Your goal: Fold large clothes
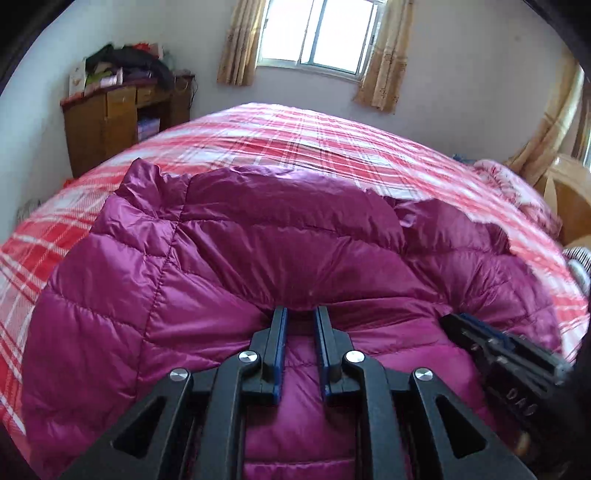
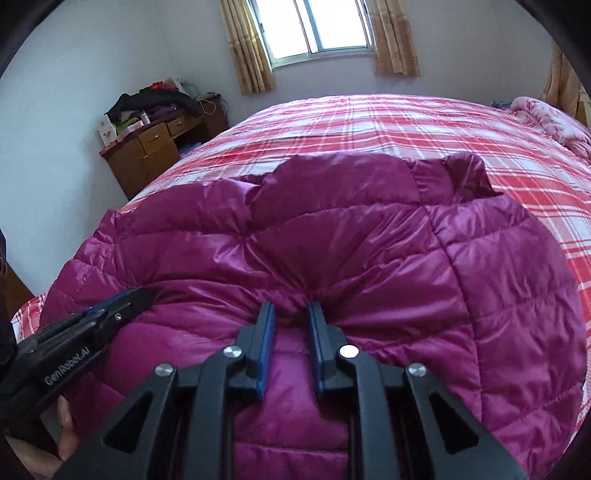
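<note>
A bedroom with a curtained window [image 1: 319, 35] and a bed [image 2: 406, 122] under a red plaid cover, on which a puffy magenta jacket [image 1: 229, 236] lies spread. The left hand-held gripper [image 1: 300, 312] and right hand-held gripper [image 2: 291, 308] each pinch a gathered fold of its near edge. It looks like mid-fold; next, both likely carry the edge across together, keeping it level.
</note>
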`<state>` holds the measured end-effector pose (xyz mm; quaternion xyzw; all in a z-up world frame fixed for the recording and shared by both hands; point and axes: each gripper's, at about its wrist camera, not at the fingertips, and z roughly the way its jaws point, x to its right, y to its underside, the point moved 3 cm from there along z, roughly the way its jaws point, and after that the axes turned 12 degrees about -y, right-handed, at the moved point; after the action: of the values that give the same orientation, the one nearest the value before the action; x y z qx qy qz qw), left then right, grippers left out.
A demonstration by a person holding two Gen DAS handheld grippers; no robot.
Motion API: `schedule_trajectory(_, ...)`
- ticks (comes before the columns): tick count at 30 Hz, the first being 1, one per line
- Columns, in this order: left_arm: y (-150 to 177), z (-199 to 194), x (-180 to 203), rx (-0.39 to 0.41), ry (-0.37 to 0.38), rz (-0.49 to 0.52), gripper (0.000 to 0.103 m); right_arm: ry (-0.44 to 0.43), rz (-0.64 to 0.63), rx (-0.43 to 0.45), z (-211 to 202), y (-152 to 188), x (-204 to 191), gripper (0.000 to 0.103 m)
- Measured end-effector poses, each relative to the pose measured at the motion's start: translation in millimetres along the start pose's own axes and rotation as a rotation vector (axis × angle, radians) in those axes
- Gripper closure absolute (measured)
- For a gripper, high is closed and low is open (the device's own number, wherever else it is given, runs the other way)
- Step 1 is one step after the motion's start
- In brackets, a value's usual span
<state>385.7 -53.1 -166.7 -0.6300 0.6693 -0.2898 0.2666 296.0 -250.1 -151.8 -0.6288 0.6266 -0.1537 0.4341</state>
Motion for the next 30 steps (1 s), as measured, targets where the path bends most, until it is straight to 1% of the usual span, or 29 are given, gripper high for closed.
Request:
schedule_trajectory(2, 0.4, 2.4, 0.3, -0.014, -0.006, 0.007, 0.088, 0.007, 0.006, -0.007, 1.6, 0.4, 0.9, 0.086)
schedule_trajectory(6, -1.0, 3.0, -8.3, -0.034, 0.031, -0.031, 0.088, 0.028, -0.011, -0.012, 0.1, 0.2, -3.7, 0.086)
schedule_trajectory(10, -4.7, -17.6, -10.9, -0.076, -0.006, -0.013, 0.088, 0.063, -0.043, -0.021, 2.9, -3.2, -10.3, 0.086)
schedule_trajectory(12, -9.2, -34.9, -20.1, -0.086, 0.008, -0.033, 0.088, 0.085, -0.060, -0.024, 0.6, -5.3, -15.0, 0.088)
schedule_trajectory(13, -11.4, -42.4, -27.1, -0.077, 0.026, -0.054, 0.088, 0.101, -0.080, -0.008, -6.0, -7.5, -21.0, 0.091)
schedule_trajectory(14, -13.8, -55.1, -41.2, -0.050, 0.048, -0.094, 0.088, 0.087, -0.094, 0.026, -15.3, -9.5, -28.5, 0.091)
schedule_trajectory(15, -15.0, -62.6, -53.7, -0.027, 0.050, -0.131, 0.087, 0.069, -0.109, 0.056, -23.3, -11.1, -35.7, 0.091)
schedule_trajectory(16, -15.8, -69.0, -70.0, -0.005, 0.032, -0.178, 0.085, 0.053, -0.138, 0.081, -31.8, -12.3, -48.3, 0.091)
schedule_trajectory(17, -14.7, -73.0, -83.2, 0.010, 0.006, -0.217, 0.076, 0.046, -0.161, 0.086, -34.9, -12.0, -57.4, 0.091)
schedule_trajectory(18, -11.7, -75.9, -99.3, 0.025, -0.024, -0.263, 0.061, 0.030, -0.181, 0.080, -35.5, -10.6, -68.4, 0.091)
schedule_trajectory(19, -8.1, -75.8, -110.4, 0.030, -0.042, -0.298, 0.052, 0.008, -0.184, 0.068, -33.4, -8.5, -74.9, 0.091)
schedule_trajectory(20, -2.0, -73.9, -124.7, 0.031, -0.054, -0.345, 0.041, -0.016, -0.176, 0.046, -27.7, -4.5, -81.1, 0.091)
schedule_trajectory(21, 1.7, -69.8, -134.3, 0.022, -0.048, -0.379, 0.040, -0.011, -0.169, 0.030, -21.6, -0.5, -82.6, 0.091)
schedule_trajectory(22, 6.3, -65.4, -140.3, 0.005, -0.033, -0.406, 0.039, 0.015, -0.159, 0.008, -11.9, 4.6, -81.1, 0.091)
schedule_trajectory(24, 16.0, -53.7, -146.7, -0.035, 0.024, -0.452, 0.039, 0.029, -0.123, -0.031, 5.9, 14.9, -73.0, 0.091)
schedule_trajectory(25, 19.4, -47.5, -149.1, -0.051, 0.047, -0.465, 0.039, 0.032, -0.119, -0.032, 11.0, 18.9, -71.0, 0.092)
schedule_trajectory(28, 28.8, -21.1, -152.1, -0.139, 0.079, -0.502, 0.037, 0.043, -0.124, -0.039, 12.9, 19.8, -72.6, 0.092)
schedule_trajectory(29, 30.0, -15.8, -149.8, -0.144, 0.091, -0.520, 0.033, 0.046, -0.129, -0.036, 13.2, 19.9, -72.9, 0.092)
schedule_trajectory(30, 28.8, -16.9, -147.9, -0.114, 0.105, -0.528, 0.025, 0.046, -0.131, -0.034, 12.4, 21.0, -73.6, 0.092)
